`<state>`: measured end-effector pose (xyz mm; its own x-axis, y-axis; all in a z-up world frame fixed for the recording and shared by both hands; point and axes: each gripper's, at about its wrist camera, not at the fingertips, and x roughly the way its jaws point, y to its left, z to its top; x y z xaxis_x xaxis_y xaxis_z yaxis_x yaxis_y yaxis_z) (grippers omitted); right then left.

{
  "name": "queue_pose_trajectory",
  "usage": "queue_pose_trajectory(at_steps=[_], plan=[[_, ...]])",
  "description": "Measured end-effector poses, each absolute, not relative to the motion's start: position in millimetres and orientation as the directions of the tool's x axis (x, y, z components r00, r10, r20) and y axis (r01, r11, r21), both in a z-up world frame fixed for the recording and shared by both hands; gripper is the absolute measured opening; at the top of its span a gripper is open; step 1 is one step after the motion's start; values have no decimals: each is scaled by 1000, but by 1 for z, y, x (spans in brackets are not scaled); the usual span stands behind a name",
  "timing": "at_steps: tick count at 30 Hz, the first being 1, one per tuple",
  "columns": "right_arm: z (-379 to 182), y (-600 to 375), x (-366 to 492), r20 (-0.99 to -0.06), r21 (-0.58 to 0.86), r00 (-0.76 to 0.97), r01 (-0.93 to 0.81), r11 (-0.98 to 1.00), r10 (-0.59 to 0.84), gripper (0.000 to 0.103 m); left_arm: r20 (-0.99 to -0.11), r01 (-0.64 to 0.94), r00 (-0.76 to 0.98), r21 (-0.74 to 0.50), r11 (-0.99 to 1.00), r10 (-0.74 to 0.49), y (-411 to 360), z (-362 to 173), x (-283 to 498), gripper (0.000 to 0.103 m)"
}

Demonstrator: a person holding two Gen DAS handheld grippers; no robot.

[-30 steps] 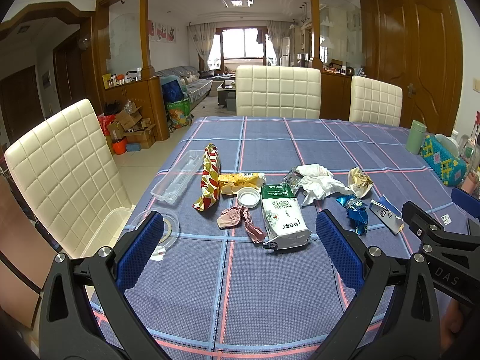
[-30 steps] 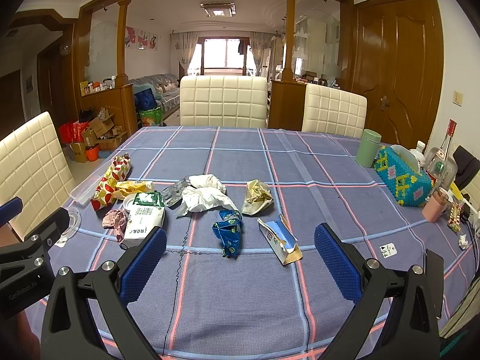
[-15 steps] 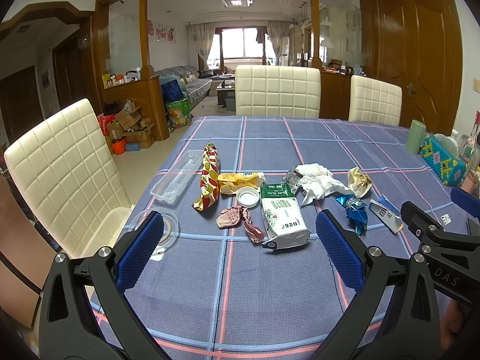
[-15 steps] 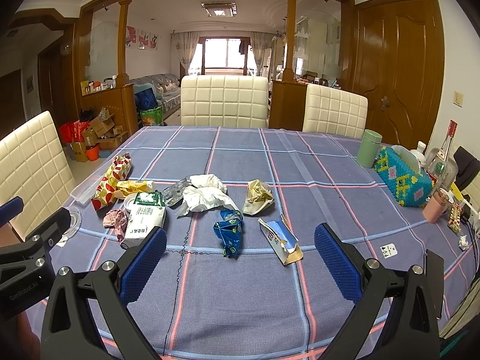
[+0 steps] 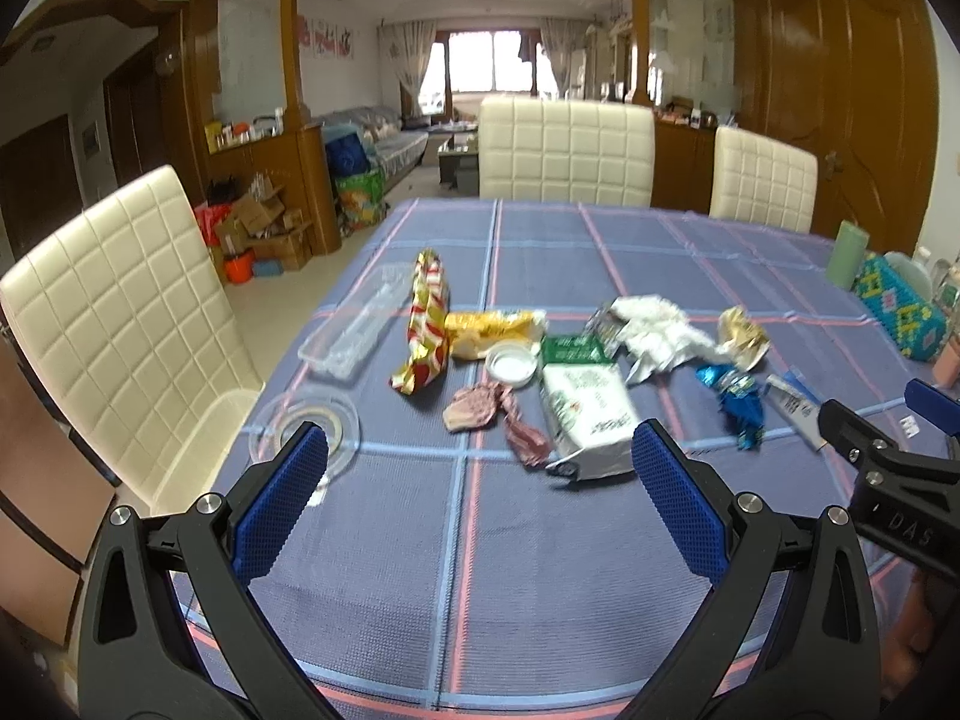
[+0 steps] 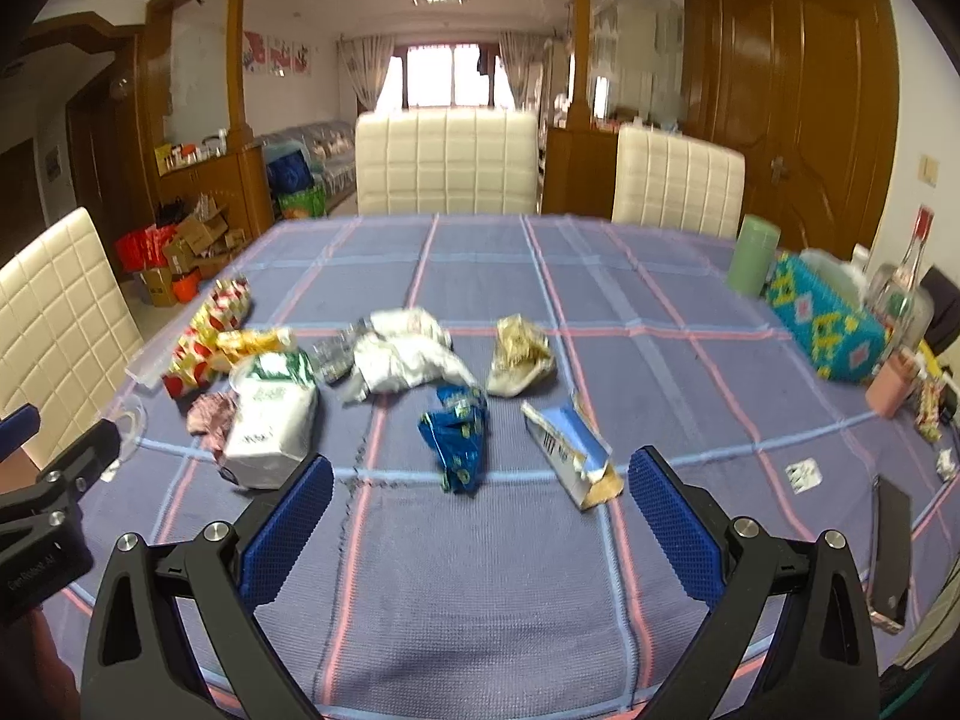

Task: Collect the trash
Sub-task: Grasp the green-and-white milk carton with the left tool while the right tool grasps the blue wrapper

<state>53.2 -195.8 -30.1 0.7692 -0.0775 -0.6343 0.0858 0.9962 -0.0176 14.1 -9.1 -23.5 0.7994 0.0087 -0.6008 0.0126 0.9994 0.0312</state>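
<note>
Trash lies in a loose row across the blue checked tablecloth (image 5: 468, 570). From left to right it is a red-and-gold wrapper (image 5: 427, 324), a yellow wrapper (image 5: 492, 330), a white lid (image 5: 510, 363), a pink wrapper (image 5: 498, 414), a white-and-green bag (image 5: 588, 414), crumpled white paper (image 6: 402, 354), a gold wrapper (image 6: 519, 354), a blue wrapper (image 6: 459, 438) and a torn carton (image 6: 570, 450). My left gripper (image 5: 480, 450) hangs open short of the pink wrapper and the bag. My right gripper (image 6: 480, 474) hangs open just short of the blue wrapper and the carton. Neither holds anything.
A clear plastic tray (image 5: 354, 336) and a clear round lid (image 5: 306, 426) sit near the table's left edge. At the right stand a green cup (image 6: 753, 261), a knitted box (image 6: 828, 324), a bottle (image 6: 906, 276) and a pink cup (image 6: 894, 384). A phone (image 6: 891, 552) lies nearby. Cream chairs (image 5: 120, 312) ring the table.
Both views are now slightly blurred and the whole scene has shifted upward in them, so both grippers have tipped or dropped toward the table. The trash has not moved.
</note>
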Motion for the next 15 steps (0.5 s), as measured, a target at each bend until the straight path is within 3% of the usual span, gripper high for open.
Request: queue_pose_trajectory(at_steps=[11, 13, 15], plan=[[-68, -212, 95, -725, -8, 685, 89, 996, -67, 95, -692, 4, 721, 8, 1000, 3, 9, -65, 58, 100], [-71, -212, 103, -738, -4, 673, 64, 998, -46, 82, -702, 28, 712, 4, 1000, -18, 1, -67, 65, 100], [-75, -211, 112, -761, 0, 648, 36, 999, -23, 61, -711, 57, 702, 10, 998, -33, -10, -68, 74, 100]])
